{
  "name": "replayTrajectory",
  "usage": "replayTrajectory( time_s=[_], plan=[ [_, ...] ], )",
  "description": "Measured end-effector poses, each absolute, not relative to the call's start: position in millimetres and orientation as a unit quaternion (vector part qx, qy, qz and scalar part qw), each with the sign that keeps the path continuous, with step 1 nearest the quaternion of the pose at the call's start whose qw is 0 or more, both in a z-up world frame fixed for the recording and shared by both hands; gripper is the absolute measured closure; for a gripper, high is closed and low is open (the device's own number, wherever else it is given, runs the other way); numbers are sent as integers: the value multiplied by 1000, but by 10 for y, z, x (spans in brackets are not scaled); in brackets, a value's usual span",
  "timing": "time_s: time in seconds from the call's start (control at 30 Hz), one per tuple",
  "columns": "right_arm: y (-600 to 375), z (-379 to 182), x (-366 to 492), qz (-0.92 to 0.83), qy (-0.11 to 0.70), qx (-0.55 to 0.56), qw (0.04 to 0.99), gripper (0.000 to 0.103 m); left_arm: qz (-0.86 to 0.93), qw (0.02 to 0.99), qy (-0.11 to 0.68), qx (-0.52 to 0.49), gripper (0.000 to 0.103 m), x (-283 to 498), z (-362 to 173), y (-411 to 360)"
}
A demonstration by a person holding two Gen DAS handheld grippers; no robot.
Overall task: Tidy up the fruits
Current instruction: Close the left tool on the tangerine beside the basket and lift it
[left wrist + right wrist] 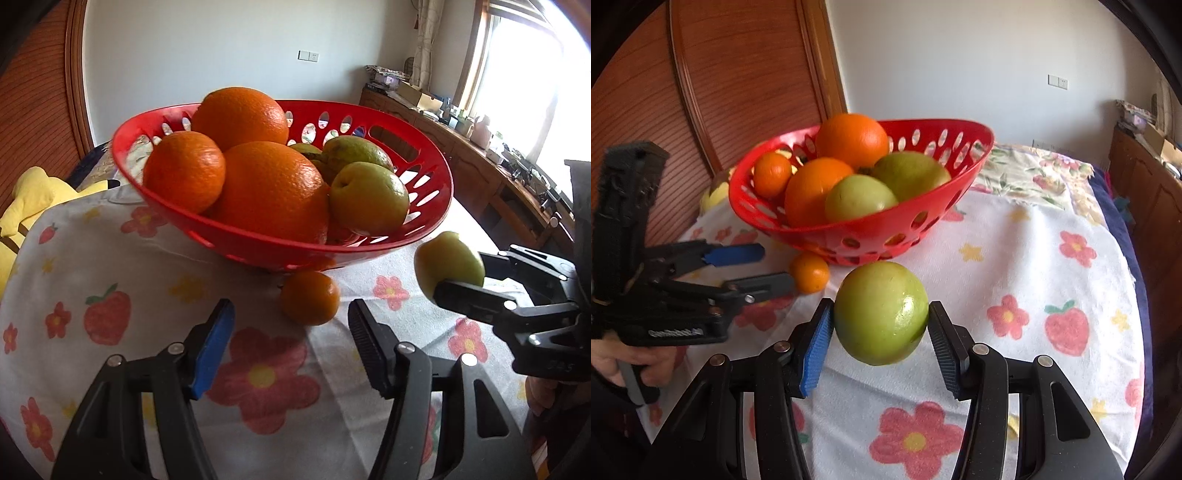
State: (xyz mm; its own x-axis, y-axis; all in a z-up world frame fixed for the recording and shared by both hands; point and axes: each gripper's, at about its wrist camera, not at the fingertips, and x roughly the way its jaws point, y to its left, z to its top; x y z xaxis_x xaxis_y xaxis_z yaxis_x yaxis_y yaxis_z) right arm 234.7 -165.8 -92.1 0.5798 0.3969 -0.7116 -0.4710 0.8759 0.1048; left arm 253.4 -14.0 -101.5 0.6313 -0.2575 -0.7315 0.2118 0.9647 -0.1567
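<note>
A red perforated basket (424,206) (871,230) stands on the flowered cloth and holds several oranges (273,192) (851,138) and green fruits (369,203) (860,197). A small orange (309,297) (809,272) lies on the cloth just in front of the basket. My left gripper (291,332) (775,267) is open and empty, its fingers on either side of the small orange and a little short of it. My right gripper (881,332) (461,271) is shut on a green fruit (881,313) (448,264), held above the cloth right of the small orange.
A flowered white cloth (110,266) (1034,288) covers the table. A yellow plush toy (33,199) lies at the far left edge. A wooden sideboard (480,166) with clutter runs along the window wall. A wooden door (720,74) stands behind the basket.
</note>
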Motion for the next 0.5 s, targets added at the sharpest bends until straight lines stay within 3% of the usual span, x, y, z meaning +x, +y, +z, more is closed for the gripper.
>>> replayTrajectory(
  time_s=[0.17,0.43,0.5],
  plan=[
    [-1716,-881,2337,247,383,-43,889,50,-128,898,419,-21,50,2586,-1077,-218],
    [-1739,-859,2310,249,379,-40,890,50,-125,893,432,-3,52,2664,-1139,-298],
    [-1737,-859,2296,249,379,-40,891,50,-128,892,434,3,60,2680,-1166,-314]
  ],
)
